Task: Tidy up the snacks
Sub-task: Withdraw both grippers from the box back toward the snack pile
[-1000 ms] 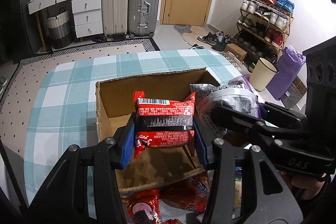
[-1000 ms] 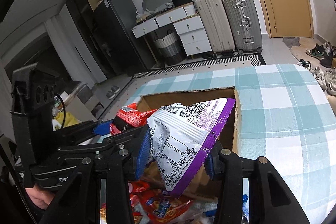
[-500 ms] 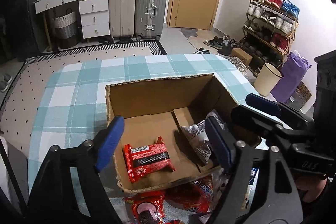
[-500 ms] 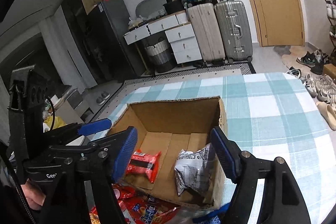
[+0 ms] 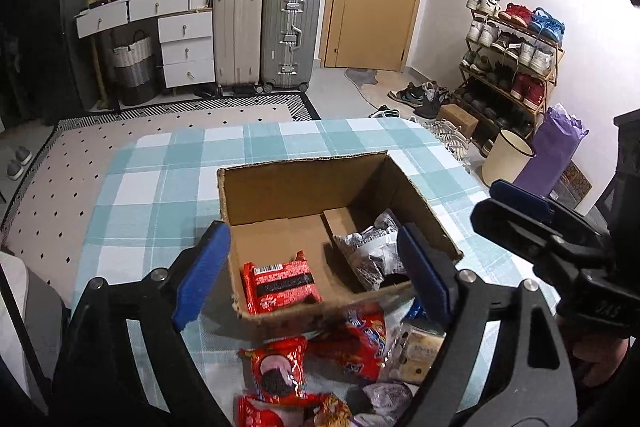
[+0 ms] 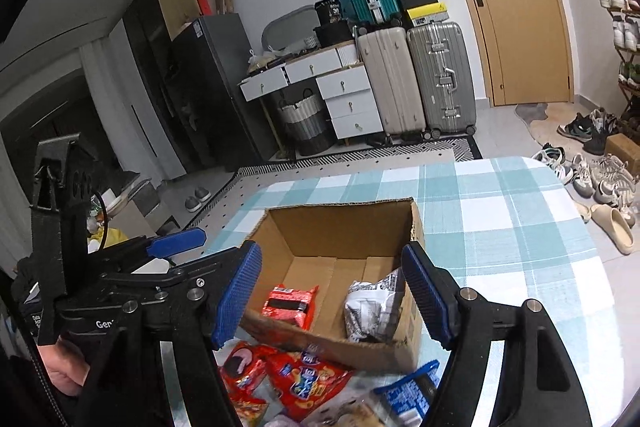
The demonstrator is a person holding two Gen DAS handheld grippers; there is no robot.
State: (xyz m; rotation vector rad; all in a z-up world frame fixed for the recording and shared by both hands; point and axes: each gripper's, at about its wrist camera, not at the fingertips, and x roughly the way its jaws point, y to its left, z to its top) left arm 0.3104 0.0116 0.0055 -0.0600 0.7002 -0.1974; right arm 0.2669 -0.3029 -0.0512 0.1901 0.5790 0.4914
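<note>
Two packets (one red (image 5: pixel 282 282), one silver (image 5: pixel 370 255)) lie in the cardboard box (image 5: pixel 304 183), while both grippers (image 5: pixel 312 281) (image 6: pixel 332 297) hang wide and empty above the loose snacks (image 5: pixel 340 355) at the table's near edge.

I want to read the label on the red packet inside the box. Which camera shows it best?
The left wrist view: the red packet lies nearly face-up there, barcode and black band visible. The right wrist view shows it smaller, foreshortened, its lower edge cut off by the cardboard box wall.

Both wrist cams hover close above the near side of the cardboard box (image 5: pixel 316 187) (image 6: pixel 340 227), facing the door; left sits further left, both showing the box's inside.
</note>
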